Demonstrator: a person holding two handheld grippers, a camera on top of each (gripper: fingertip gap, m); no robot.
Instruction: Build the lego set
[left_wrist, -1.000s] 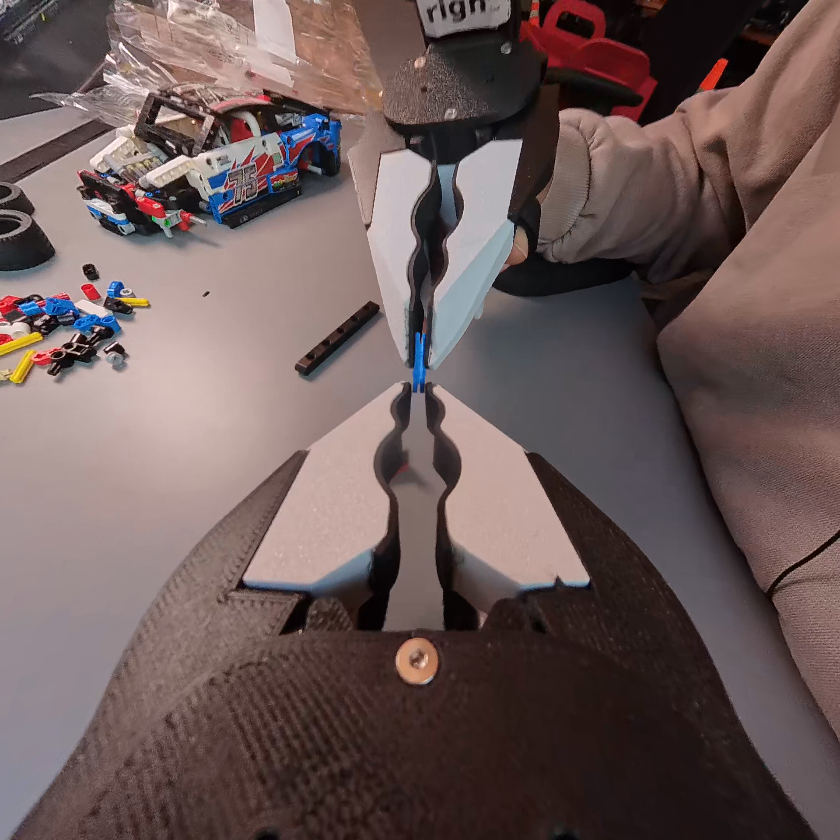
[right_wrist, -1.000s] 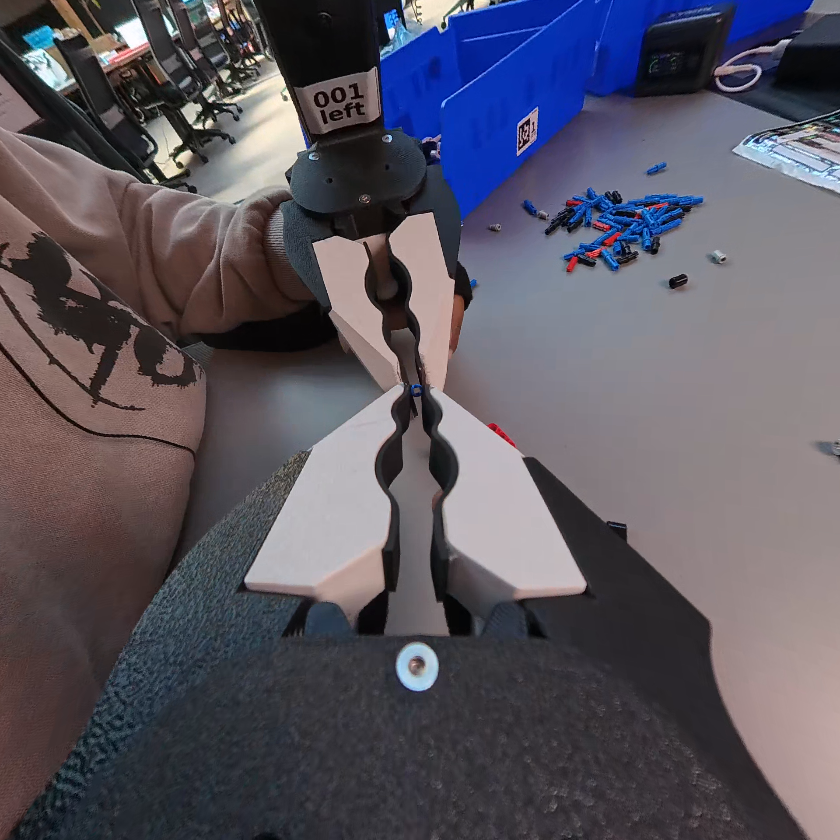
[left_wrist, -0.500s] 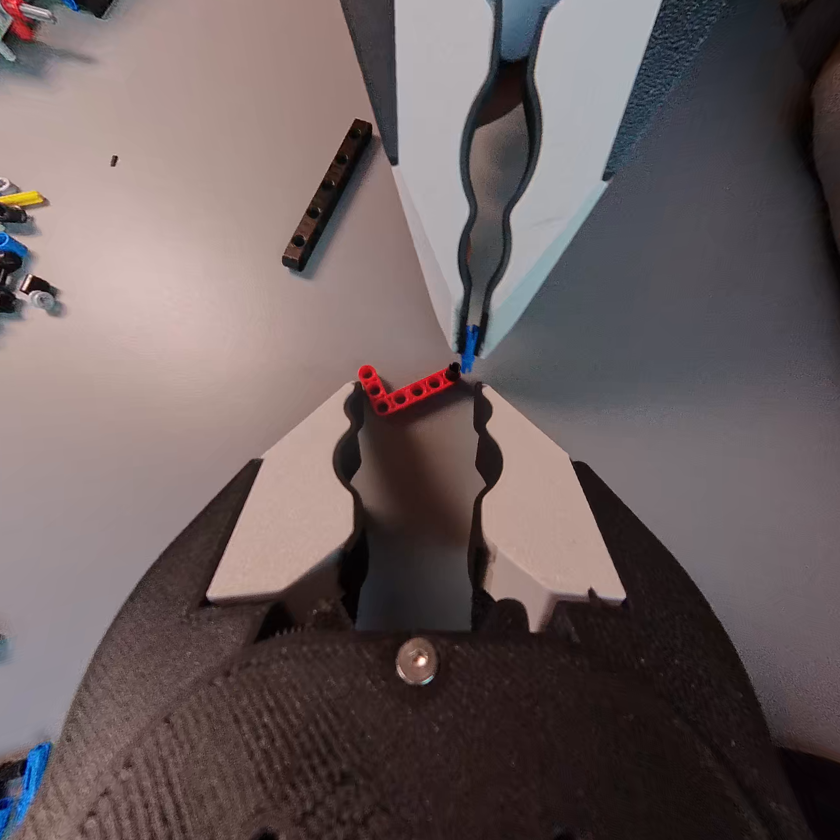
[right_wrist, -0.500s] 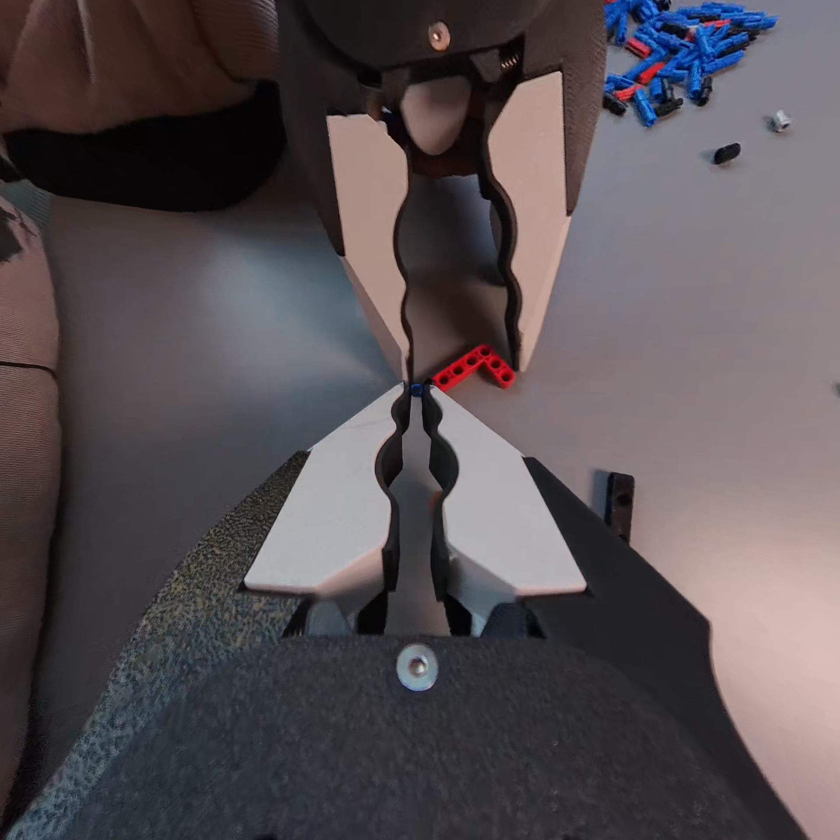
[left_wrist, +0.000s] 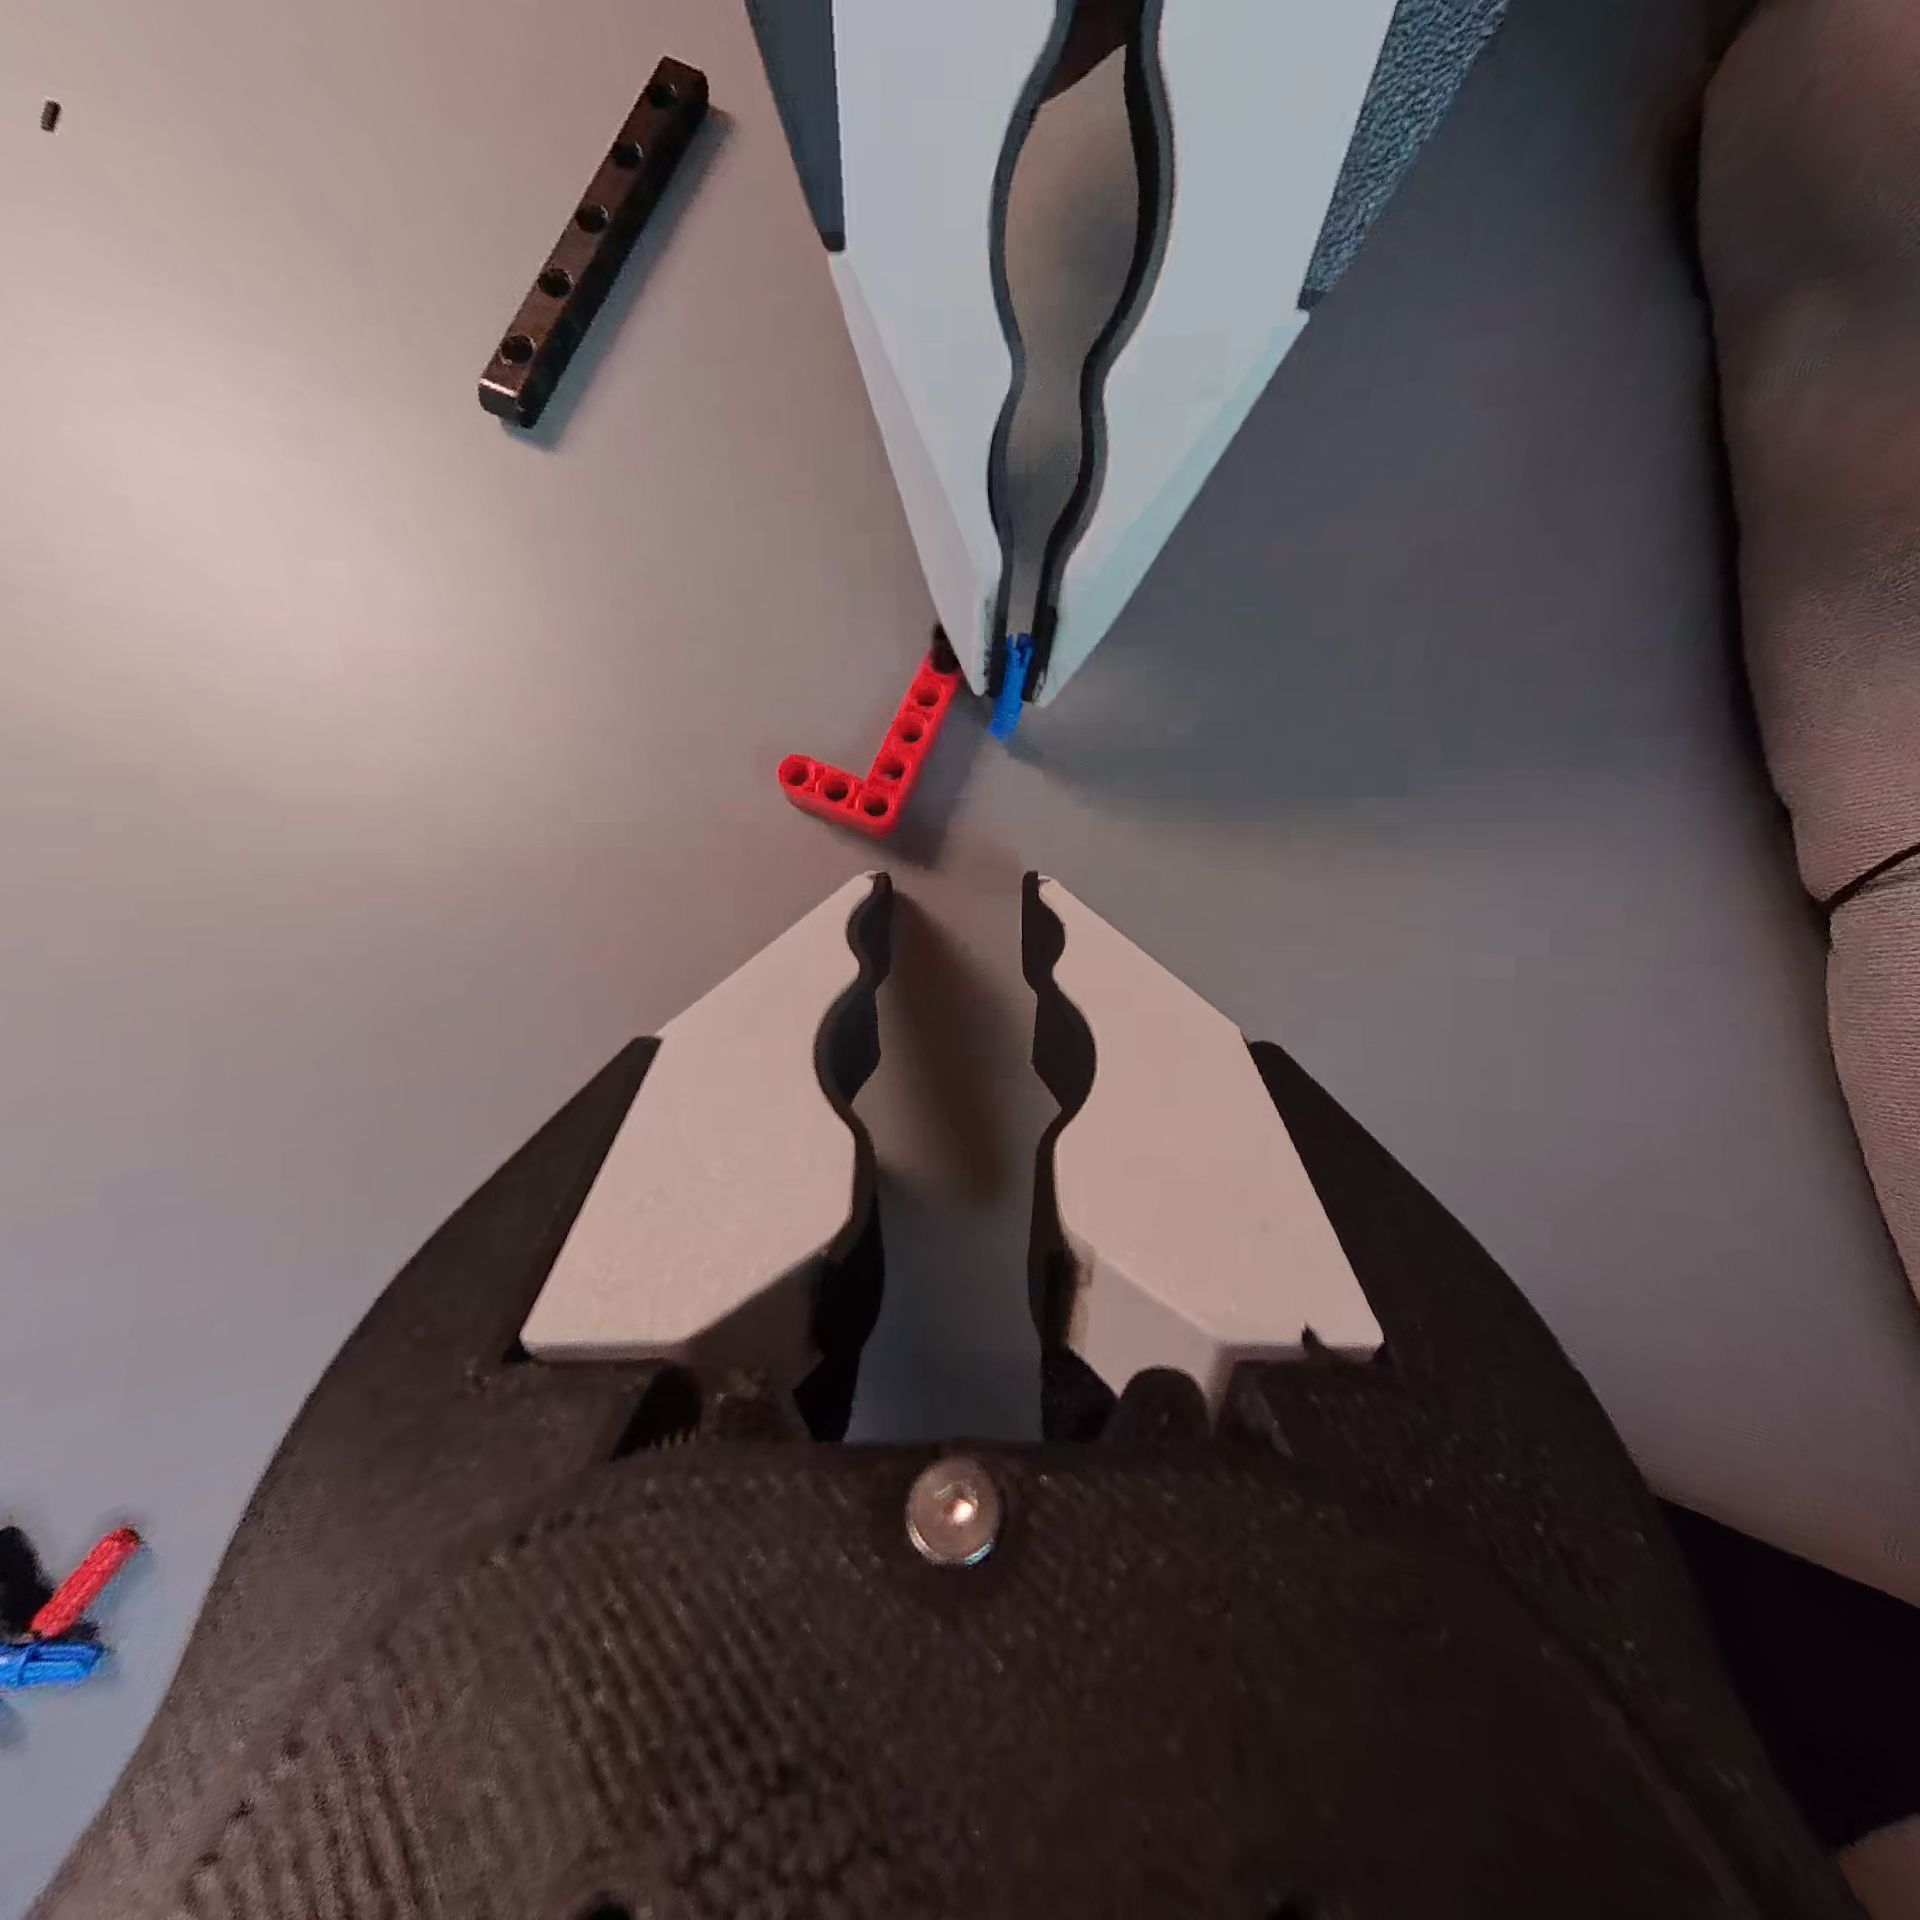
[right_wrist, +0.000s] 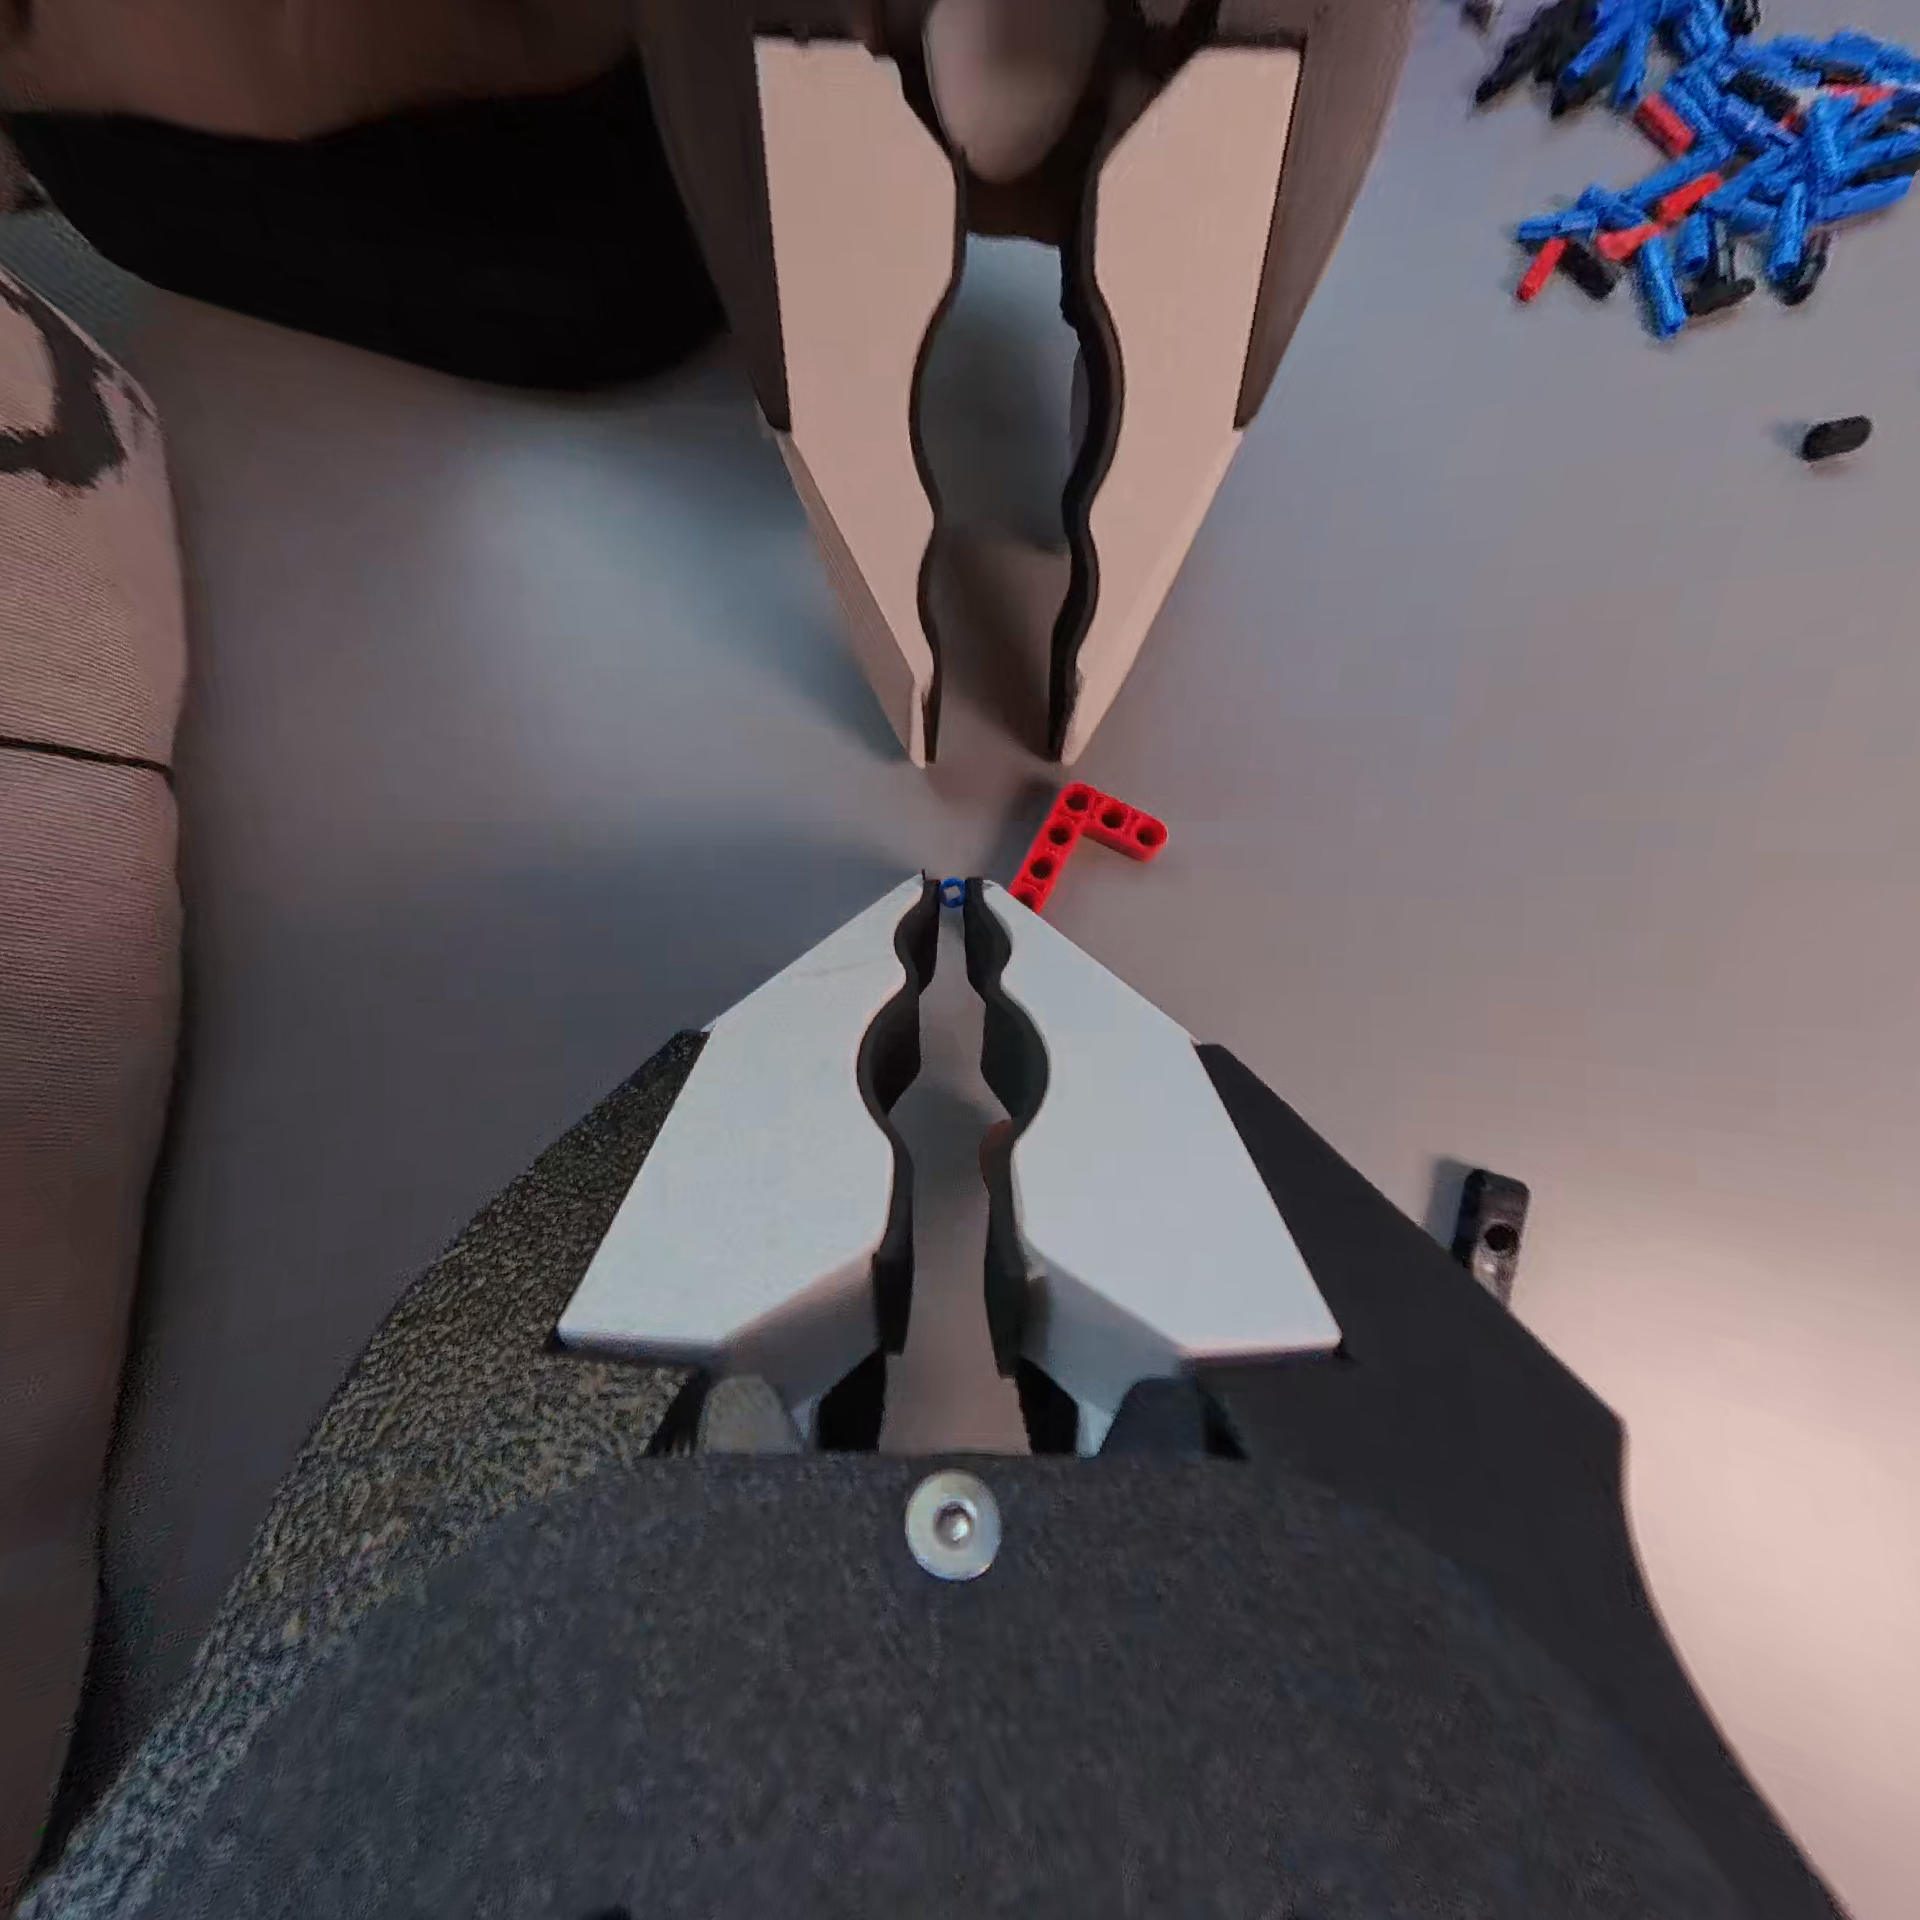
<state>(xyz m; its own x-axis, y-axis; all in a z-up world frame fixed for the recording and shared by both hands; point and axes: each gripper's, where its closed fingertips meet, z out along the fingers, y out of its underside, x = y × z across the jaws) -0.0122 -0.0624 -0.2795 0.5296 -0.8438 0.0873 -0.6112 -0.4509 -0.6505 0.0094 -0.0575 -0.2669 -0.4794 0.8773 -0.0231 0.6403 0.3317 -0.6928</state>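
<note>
A small blue pin is pinched at the very tips of the right gripper, its round hollow end seen head-on in the right wrist view and its short ribbed shaft poking out below the tips in the left wrist view. The left gripper is held unclenched, nothing between its pale fingers, a clear gap left at the tips. Between the two grippers, a red L-shaped beam is seen lying flat on the grey table, bright and glossy, with a row of round holes along both its arms. Its long arm is angled up toward the blue pin, just beside it; whether they touch cannot be told. Farther off, a black straight beam with a line of holes is laid on the table, and a heap of blue, red and black pins is scattered well apart.
</note>
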